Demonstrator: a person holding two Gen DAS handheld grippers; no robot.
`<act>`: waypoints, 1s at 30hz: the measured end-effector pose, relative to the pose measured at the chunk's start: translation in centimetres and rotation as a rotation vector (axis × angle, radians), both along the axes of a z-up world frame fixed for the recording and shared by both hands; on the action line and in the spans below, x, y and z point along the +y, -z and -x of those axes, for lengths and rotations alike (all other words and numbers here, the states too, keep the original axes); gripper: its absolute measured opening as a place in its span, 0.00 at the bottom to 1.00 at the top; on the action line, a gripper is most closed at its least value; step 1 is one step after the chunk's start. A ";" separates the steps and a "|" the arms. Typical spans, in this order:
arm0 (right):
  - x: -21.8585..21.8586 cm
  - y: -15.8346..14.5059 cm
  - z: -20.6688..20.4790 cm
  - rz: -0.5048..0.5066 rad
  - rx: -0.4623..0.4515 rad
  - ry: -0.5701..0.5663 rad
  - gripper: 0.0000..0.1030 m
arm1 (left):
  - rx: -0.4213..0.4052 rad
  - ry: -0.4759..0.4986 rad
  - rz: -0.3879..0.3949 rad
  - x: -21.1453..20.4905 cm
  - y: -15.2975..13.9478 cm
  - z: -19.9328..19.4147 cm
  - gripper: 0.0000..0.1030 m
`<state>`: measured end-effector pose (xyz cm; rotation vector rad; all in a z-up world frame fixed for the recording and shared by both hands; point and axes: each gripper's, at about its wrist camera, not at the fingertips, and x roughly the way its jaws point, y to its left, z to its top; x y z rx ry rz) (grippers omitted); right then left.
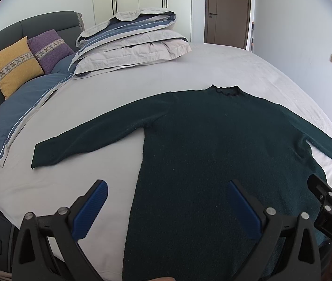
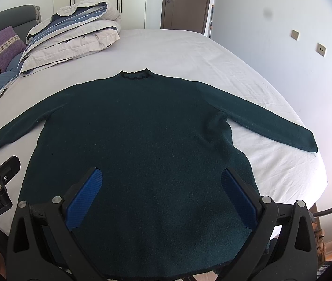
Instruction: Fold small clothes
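Dark green sweater (image 2: 142, 140) lies flat on the bed (image 2: 189, 51), front down or up can't tell, collar (image 2: 135, 75) at far side, hem nearest the tools, both sleeves spread out to the sides. Left tool (image 1: 168, 207) hangs over the hem's left part w/ jaws spread wide, nothing btwn them; right tool (image 2: 161, 195) same, spread wide above the lower body, holding nothing. Neither looks to touch the cloth yet.

Handling, as a guess: thick fuzzy knit, soft & limp, light-ish, not slippery, will sag and drag on the sheet rather than slide. Pads should bite well on a single edge. Best holds prob the left sleeve (image 1: 91, 135) cuff and right sleeve (image 2: 271, 121) cuff, or shoulder + hem corner on one side, to fold inward. Risk: pinching the bed sheet along w/ the knit, or sleeve bunching mid-fold
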<state>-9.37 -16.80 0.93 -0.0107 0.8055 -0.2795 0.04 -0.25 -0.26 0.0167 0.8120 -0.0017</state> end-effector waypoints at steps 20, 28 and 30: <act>0.1 -0.1 -0.1 0.005 0.002 -0.003 1.00 | 0.001 0.001 0.000 -0.2 0.3 0.2 1.00; 0.1 -0.1 -0.1 0.006 0.002 -0.003 1.00 | 0.003 0.001 -0.001 0.0 0.1 0.2 1.00; 0.1 -0.1 -0.1 0.006 0.002 -0.002 1.00 | 0.004 0.002 0.000 -0.1 0.2 0.1 1.00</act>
